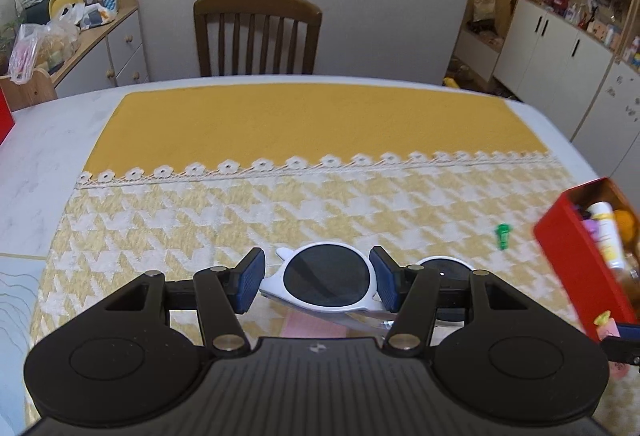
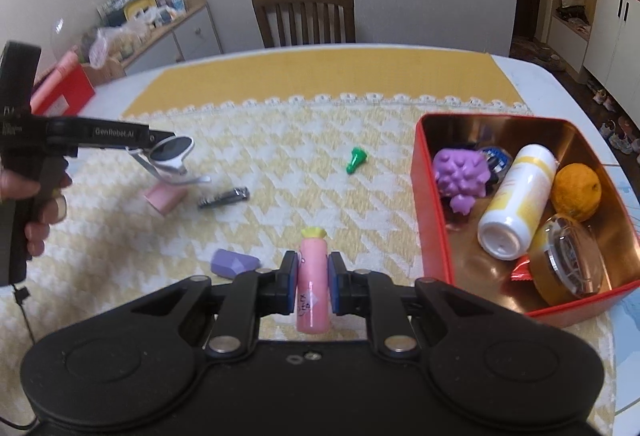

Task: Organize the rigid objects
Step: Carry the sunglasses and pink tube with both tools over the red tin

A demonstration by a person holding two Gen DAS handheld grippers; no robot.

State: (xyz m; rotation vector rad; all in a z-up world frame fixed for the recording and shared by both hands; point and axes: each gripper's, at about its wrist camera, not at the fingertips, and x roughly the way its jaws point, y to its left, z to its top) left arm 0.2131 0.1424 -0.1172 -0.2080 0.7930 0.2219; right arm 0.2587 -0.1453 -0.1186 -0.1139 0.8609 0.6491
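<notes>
White sunglasses (image 1: 326, 278) sit between your left tool's (image 1: 318, 282) pads, lifted off the counter (image 2: 280, 163); grip contact unclear. Pink bottle (image 2: 313, 282) is clamped upright in your right tool (image 2: 313, 286), narrow, just left of the red tin (image 2: 436, 236). Green piece (image 2: 355, 160) lies well ahead.

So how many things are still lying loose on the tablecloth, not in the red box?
4: a green peg in the middle, a nail clipper, a pink roll under the held sunglasses, and a purple block nearest. More may hide behind the grippers.
</notes>
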